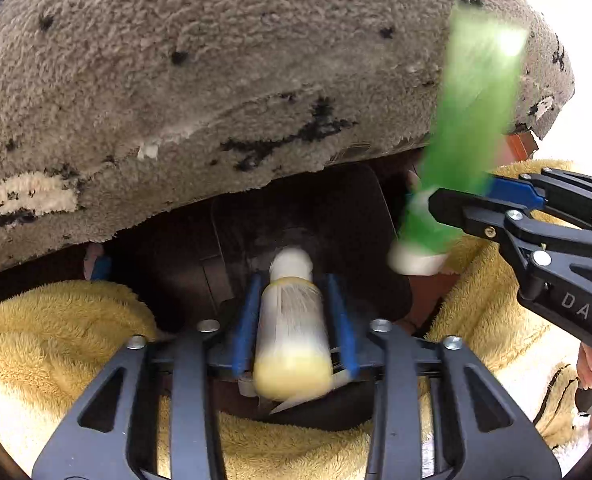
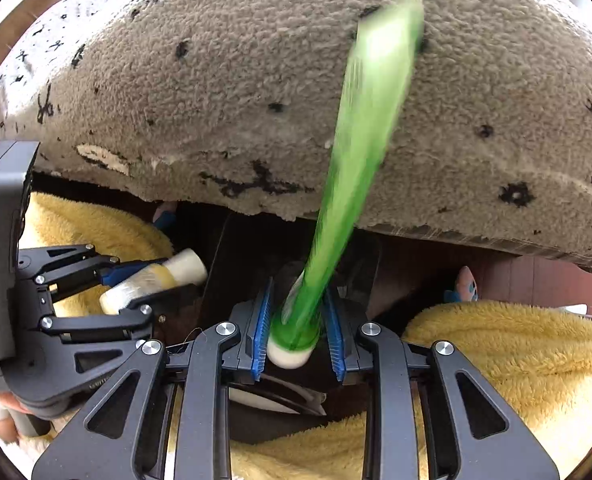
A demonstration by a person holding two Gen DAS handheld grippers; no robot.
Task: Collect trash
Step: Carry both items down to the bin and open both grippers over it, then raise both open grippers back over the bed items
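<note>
My left gripper [image 1: 293,316] is shut on a small pale bottle [image 1: 291,320] with a white cap and yellowish base, held over a dark bin opening [image 1: 336,220]. It also shows in the right wrist view [image 2: 151,280]. My right gripper [image 2: 298,320] is shut on the lower end of a long green tube [image 2: 360,148] with a white cap, tilted up and to the right, blurred. In the left wrist view the tube [image 1: 468,120] and right gripper [image 1: 448,200] are at right, beside the bin.
A grey shaggy rug with black marks [image 1: 215,80] hangs over the far side and also shows in the right wrist view [image 2: 215,100]. A yellow fluffy blanket [image 1: 55,320] lies around the dark bin; it fills the right [image 2: 516,360].
</note>
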